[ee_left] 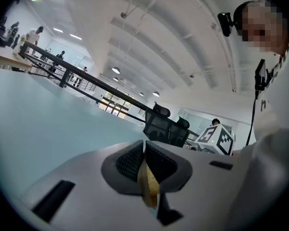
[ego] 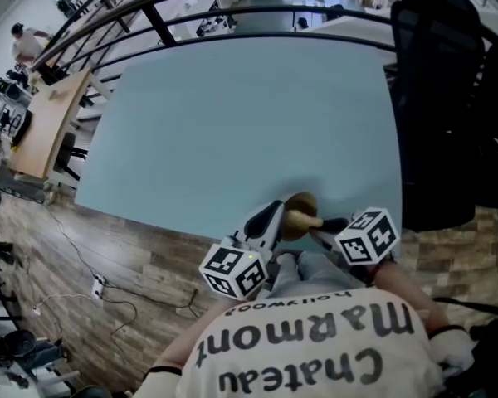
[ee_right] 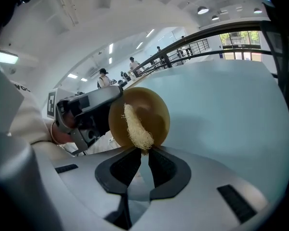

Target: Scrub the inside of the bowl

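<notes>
A small brown wooden bowl [ego: 300,212] is held up at the near edge of the table, its hollow turned toward my right gripper [ego: 319,222]. My left gripper [ego: 275,216] is shut on the bowl's rim; in the left gripper view the thin tan rim [ee_left: 149,186] is pinched between the dark pads of the left gripper [ee_left: 144,152]. In the right gripper view my right gripper [ee_right: 144,154] is shut on a pale fibrous scrubber [ee_right: 135,127], which lies against the inside of the bowl [ee_right: 151,113]. The left gripper [ee_right: 89,109] holds the bowl's left side.
The pale blue table [ego: 249,123] stretches away from me. A black office chair [ego: 448,98] stands at its right side. Wooden floor with cables [ego: 91,288] lies to the left, and a dark railing [ego: 232,7] runs beyond the far edge.
</notes>
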Motion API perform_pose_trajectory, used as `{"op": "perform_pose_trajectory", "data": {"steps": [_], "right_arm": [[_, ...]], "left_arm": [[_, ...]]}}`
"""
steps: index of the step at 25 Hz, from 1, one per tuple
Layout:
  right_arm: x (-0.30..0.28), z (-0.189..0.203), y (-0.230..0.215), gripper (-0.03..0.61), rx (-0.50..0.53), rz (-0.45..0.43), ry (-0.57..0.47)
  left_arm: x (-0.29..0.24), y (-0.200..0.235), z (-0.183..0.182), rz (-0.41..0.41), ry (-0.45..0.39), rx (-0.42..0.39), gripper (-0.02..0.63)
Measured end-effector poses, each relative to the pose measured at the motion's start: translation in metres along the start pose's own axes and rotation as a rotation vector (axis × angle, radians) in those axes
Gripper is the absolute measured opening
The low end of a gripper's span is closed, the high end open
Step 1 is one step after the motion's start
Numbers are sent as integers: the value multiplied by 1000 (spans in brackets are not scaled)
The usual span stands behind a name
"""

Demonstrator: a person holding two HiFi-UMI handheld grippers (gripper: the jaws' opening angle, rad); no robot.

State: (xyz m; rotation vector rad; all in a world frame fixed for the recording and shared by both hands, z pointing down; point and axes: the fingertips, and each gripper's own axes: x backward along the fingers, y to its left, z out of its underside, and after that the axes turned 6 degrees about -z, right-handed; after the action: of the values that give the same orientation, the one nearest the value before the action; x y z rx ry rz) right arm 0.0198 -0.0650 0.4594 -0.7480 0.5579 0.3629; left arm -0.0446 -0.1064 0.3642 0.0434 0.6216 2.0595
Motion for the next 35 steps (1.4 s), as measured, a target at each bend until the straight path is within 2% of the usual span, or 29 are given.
{"op": "perform_pose_trajectory", "data": {"steps": [9,19,29,35], "right_arm": [[13,-5,-30,67,-19,57,22],[25,-12,-58,67,-56,64,13],[8,-39,-30,67,-19,-26,-50],[-4,-44,-13,67,33,-51,-23]], "left_arm": [[-10,2,-2,-7,20,18,15],[-32,2,2,-12,44,36,15],[-41,17,-5,-11,14,22,14],[-39,21,-12,-19,-9,10,12]]}}
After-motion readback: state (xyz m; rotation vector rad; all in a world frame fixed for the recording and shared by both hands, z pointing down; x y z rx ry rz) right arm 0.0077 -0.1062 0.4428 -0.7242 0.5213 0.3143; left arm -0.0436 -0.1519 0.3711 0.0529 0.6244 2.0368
